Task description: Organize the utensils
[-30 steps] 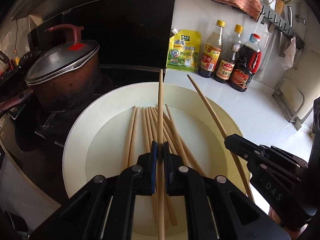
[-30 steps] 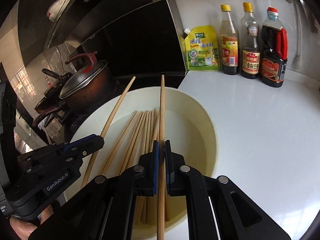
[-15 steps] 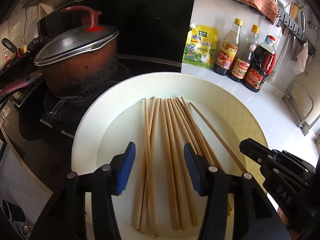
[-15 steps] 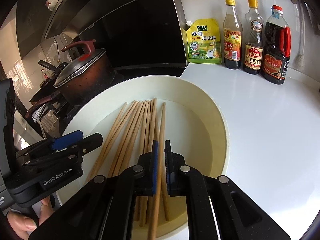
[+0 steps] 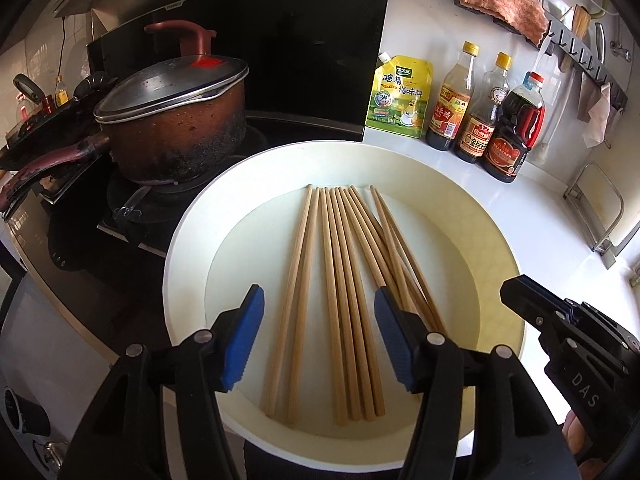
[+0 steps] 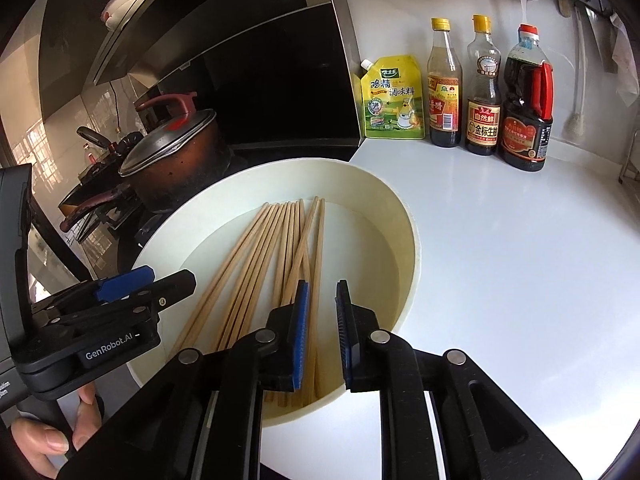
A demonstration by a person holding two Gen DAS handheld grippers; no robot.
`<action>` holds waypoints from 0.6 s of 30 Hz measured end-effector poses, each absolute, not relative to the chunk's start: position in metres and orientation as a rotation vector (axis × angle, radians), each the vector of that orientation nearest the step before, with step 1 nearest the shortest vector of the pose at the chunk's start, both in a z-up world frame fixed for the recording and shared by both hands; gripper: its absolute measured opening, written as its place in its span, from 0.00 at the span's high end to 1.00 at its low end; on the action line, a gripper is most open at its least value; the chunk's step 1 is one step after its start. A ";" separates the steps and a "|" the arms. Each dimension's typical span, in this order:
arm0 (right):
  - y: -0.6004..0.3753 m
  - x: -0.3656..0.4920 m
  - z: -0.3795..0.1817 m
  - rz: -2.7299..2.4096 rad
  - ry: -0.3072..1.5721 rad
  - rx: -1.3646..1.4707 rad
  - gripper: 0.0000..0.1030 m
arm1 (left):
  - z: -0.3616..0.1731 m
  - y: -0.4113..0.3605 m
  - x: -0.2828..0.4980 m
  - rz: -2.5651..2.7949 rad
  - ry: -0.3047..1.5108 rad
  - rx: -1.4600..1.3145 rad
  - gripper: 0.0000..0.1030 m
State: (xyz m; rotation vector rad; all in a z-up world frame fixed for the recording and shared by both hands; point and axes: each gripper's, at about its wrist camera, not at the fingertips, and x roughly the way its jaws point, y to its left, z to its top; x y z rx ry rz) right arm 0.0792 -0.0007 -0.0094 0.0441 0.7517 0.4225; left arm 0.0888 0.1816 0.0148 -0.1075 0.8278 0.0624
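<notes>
Several wooden chopsticks (image 5: 340,280) lie side by side on the floor of a round cream basin (image 5: 192,232). My left gripper (image 5: 318,332) hovers over their near ends. Its blue pads stand wide apart and are still opening, with nothing pressed between them. In the right wrist view the same chopsticks (image 6: 280,248) fan out in the basin (image 6: 408,232). My right gripper (image 6: 322,332) is above the basin's near rim, its jaws just parting, a narrow gap between the pads and no chopstick gripped. Each gripper shows in the other's view: right gripper (image 5: 520,296), left gripper (image 6: 156,280).
A scorched lidded pot (image 5: 172,120) sits on the stove left of the basin. A yellow seasoning pouch (image 5: 400,96) and three sauce bottles (image 5: 480,120) line the back wall. White counter (image 6: 520,260) stretches right. A metal rack (image 5: 600,216) stands at the far right. A hand (image 6: 48,440) holds the left gripper.
Each gripper held one raised chopstick a second ago. Both have let go; those sticks now lie in the basin with the others. The left jaws spread wide, the right ones just parted.
</notes>
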 end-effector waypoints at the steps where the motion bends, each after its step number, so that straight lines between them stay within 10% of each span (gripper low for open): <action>1: -0.001 0.077 -0.009 0.421 0.749 0.043 0.86 | 0.016 0.181 0.087 0.063 0.825 -0.106 0.43; 18: -0.012 0.053 0.000 0.410 0.715 0.041 0.76 | 0.031 0.166 0.064 0.086 0.789 -0.078 0.40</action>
